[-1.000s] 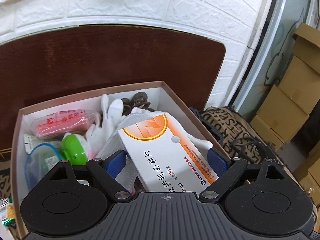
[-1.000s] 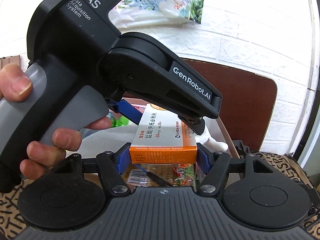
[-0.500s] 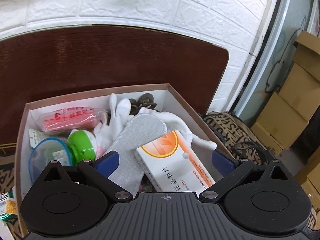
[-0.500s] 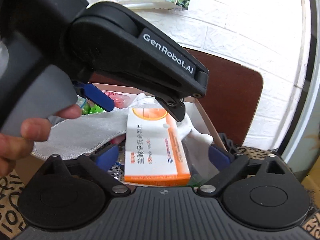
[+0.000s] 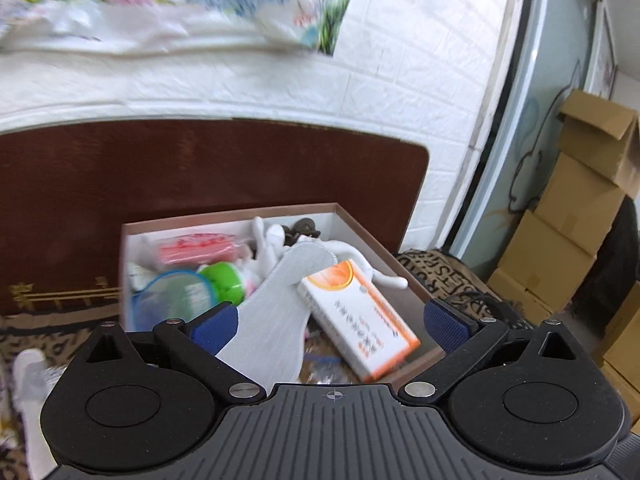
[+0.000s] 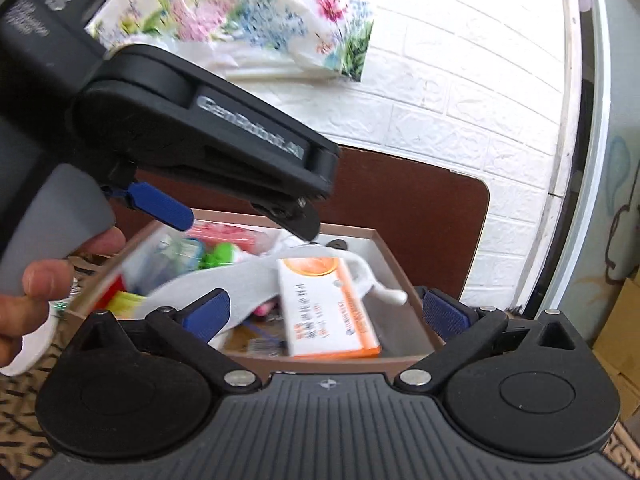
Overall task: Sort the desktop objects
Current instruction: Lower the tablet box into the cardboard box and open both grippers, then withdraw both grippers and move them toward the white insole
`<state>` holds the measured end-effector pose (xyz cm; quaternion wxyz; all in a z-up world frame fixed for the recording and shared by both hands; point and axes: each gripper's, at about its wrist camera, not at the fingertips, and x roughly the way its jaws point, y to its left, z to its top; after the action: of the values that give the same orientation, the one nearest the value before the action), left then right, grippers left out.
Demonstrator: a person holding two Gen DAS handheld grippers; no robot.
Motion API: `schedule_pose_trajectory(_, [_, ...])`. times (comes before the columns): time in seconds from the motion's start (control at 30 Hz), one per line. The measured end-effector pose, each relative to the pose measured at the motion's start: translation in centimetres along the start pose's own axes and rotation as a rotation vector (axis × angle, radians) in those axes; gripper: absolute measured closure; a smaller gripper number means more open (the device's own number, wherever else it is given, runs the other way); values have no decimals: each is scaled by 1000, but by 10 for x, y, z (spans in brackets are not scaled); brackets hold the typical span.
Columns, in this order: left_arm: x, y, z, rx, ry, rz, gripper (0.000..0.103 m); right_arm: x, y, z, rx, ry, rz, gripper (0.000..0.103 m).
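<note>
Medicine box [image 5: 358,320], orange and white, lies tilted inside the brown cardboard box [image 5: 384,256], resting partly on a grey insole [image 5: 276,312] among a green ball [image 5: 224,282], a pink packet [image 5: 196,248] and a white glove [image 5: 268,242]. Left claw [image 5: 328,320] hangs above the cardboard box, spread wide and holding nothing. Right claw [image 6: 326,312] is likewise wide apart and empty. The left claw's body [image 6: 192,128] fills the right wrist view's upper left.

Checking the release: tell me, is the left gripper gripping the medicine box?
No, the left gripper is open, and the medicine box lies in the cardboard box.
</note>
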<state>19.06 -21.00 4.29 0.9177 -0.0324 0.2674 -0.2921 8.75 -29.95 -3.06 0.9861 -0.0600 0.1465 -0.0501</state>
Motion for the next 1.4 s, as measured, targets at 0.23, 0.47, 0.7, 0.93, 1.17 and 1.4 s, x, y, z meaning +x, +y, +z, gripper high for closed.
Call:
schedule_pose_trajectory(0.23, [-85,24,-54,12,-28,136,0,-55,35,-21,76,58,80,1])
schedule_pose_trajectory(0.47, [-147,51,-114,-28,2,277,0,-85,78,-48,127,155,162,1])
schedule_pose_trajectory(0.7, [-189,78,-153,-95,59,382,0,-102,129,-62,62,224,288,1])
schedule_pose_trajectory(0.93, [-213,106,-165,-173,66,470,0,-115,159,-62,40,236,350,1])
schedule_pose_trajectory(1.17, [-221,105,-167,-146,82,516,0,-122,176,-65,35,245,372,1])
schedule_pose_trajectory(1.4, [-216,108,-168,-151,97,519,0,-122,182,-66,32,248,362,1])
